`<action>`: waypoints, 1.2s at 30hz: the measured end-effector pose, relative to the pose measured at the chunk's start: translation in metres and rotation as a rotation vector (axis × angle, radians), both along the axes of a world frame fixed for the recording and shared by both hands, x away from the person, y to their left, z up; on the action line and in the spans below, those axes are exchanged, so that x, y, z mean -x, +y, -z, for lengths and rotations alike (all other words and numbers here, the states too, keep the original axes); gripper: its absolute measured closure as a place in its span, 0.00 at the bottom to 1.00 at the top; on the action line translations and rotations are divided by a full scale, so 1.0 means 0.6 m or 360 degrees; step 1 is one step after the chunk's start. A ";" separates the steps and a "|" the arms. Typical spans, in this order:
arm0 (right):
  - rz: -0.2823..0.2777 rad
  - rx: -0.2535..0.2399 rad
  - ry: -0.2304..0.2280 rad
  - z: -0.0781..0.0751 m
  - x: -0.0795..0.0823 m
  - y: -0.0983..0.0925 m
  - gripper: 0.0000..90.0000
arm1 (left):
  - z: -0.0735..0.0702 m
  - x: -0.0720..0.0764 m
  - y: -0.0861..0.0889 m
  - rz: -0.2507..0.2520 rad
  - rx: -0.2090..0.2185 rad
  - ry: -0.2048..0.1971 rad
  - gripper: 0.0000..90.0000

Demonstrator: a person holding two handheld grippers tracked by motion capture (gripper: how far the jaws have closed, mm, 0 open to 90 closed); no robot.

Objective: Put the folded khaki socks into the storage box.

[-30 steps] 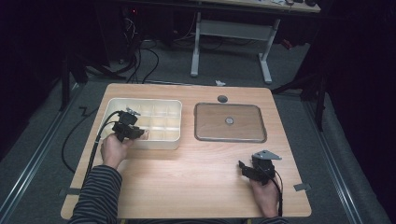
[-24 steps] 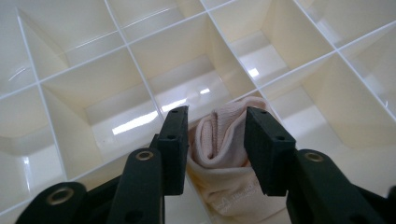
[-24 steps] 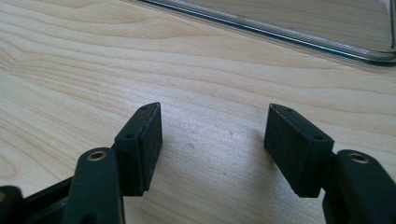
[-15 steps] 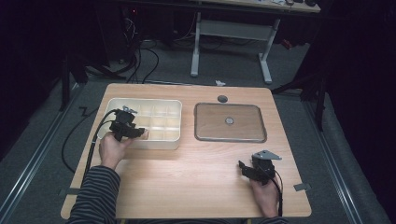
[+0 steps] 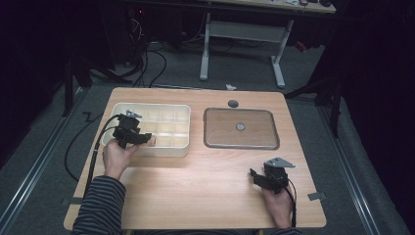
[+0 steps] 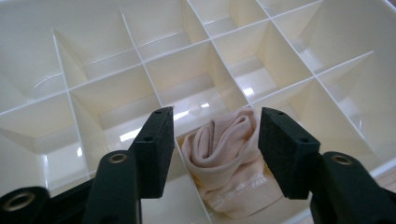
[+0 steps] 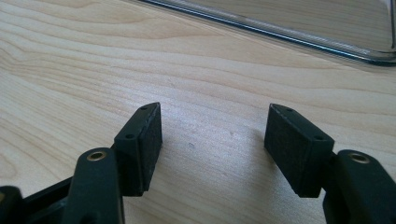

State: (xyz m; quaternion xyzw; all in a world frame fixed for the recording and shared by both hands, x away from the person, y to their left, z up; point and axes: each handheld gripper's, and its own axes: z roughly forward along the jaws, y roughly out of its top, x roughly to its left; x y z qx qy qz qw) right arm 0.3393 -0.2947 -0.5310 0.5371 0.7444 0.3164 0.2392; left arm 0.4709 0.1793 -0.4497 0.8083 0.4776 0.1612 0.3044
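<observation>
**Sock in box, left jaws apart**

Right gripper (image 5: 258, 177) rests on the table (image 5: 205, 186) — jaws apart, holding nothing. Left gripper (image 6: 212, 140): jaws just opened, clear of the rolled sock (image 6: 229, 158) lying in a near-row compartment of the divided box (image 5: 161, 149). Lid (image 5: 241, 128) beyond.

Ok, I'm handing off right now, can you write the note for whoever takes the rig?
Left tool: open, jaws have just been opening; the rolled pink sock lies between them, pads clear of it, in a near-edge compartment of the divided box.
Right tool: open, nothing between the jaws, low over the bare table.
Clear lid lies beside the box.
Done: sock placed.
Left: probably withdraw the left tool; box is still uncovered.
</observation>
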 end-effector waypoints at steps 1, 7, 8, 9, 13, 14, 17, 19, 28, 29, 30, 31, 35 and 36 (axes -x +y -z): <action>0.0000 0.0000 0.0000 0.000 0.000 0.000 0.41 | -0.001 0.001 0.002 -0.0001 0.0013 -0.0002 0.50; -0.0001 0.0000 0.0000 0.000 0.000 0.000 0.41 | -0.008 0.012 0.011 -0.0024 0.0038 -0.0051 0.49; -0.0001 0.0000 0.0000 0.000 0.000 0.000 0.41 | -0.010 0.014 0.013 -0.0021 0.0038 -0.0056 0.49; 0.0000 0.0000 0.0000 0.000 0.000 0.000 0.41 | -0.012 0.015 0.015 -0.0026 0.0039 -0.0062 0.49; -0.0001 0.0000 0.0000 0.000 0.000 0.000 0.41 | -0.017 0.020 0.021 -0.0037 0.0066 -0.0064 0.48; -0.0001 0.0000 0.0000 0.000 0.000 0.000 0.41 | -0.018 0.021 0.022 -0.0036 0.0067 -0.0064 0.48; 0.0000 0.0000 0.0001 0.000 0.000 0.000 0.41 | -0.019 0.024 0.025 -0.0063 0.0093 -0.0049 0.47; -0.0001 0.0000 0.0000 0.000 0.000 0.000 0.41 | -0.020 0.026 0.026 -0.0070 0.0094 -0.0042 0.46; -0.0001 0.0000 0.0000 0.000 0.000 0.000 0.41 | -0.027 0.041 0.024 -0.0047 0.0104 -0.0066 0.41; -0.0001 0.0000 0.0000 0.000 0.000 0.000 0.41 | -0.027 0.043 0.025 -0.0049 0.0105 -0.0068 0.40; -0.0001 0.0000 0.0000 0.000 0.000 0.000 0.41 | -0.026 0.044 0.025 -0.0057 0.0106 -0.0072 0.39; -0.0001 0.0000 0.0000 0.000 0.000 0.000 0.41 | -0.026 0.046 0.026 -0.0059 0.0106 -0.0074 0.38; -0.0001 0.0000 0.0000 0.000 0.000 0.000 0.41 | -0.029 0.055 0.029 -0.0063 0.0123 -0.0089 0.37; -0.0001 0.0001 0.0000 0.000 0.000 0.000 0.41 | -0.029 0.056 0.030 -0.0065 0.0133 -0.0092 0.36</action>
